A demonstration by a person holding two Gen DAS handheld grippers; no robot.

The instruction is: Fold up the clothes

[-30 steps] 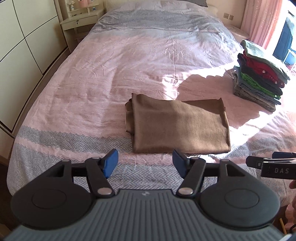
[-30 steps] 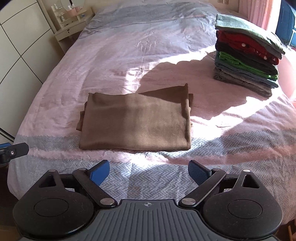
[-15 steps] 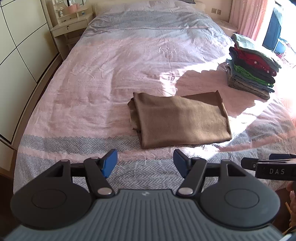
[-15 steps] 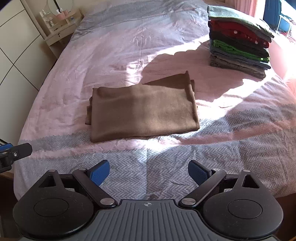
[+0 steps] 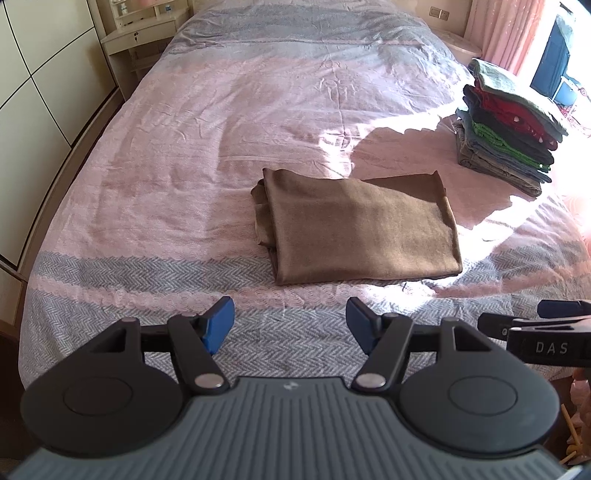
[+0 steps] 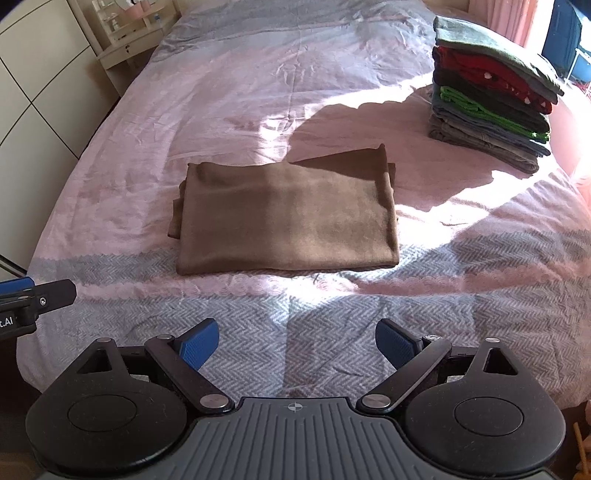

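Note:
A brown garment [image 5: 364, 229] [image 6: 291, 218] lies folded into a flat rectangle on the pink bedspread, near the foot of the bed. My left gripper [image 5: 290, 325] hovers over the grey herringbone band short of the garment, open, with nothing between its blue pads. My right gripper [image 6: 295, 345] hangs likewise in front of the garment, open and empty. Each gripper shows at the edge of the other's view: the right one [image 5: 535, 328] at far right, the left one [image 6: 33, 299] at far left. A stack of folded clothes [image 5: 511, 129] [image 6: 491, 92] stands at the right side of the bed.
The bed [image 5: 258, 110] fills most of both views, with sunlight and a shadow patch across its right half. A cream nightstand [image 5: 136, 40] and wardrobe doors [image 5: 33, 92] line the left side. Pink curtains [image 5: 506, 33] hang at the far right.
Both views have shifted slightly, so the brown garment sits a little further from the fingers than a second ago. Both grippers stay open and empty; the garment has not moved on the bed.

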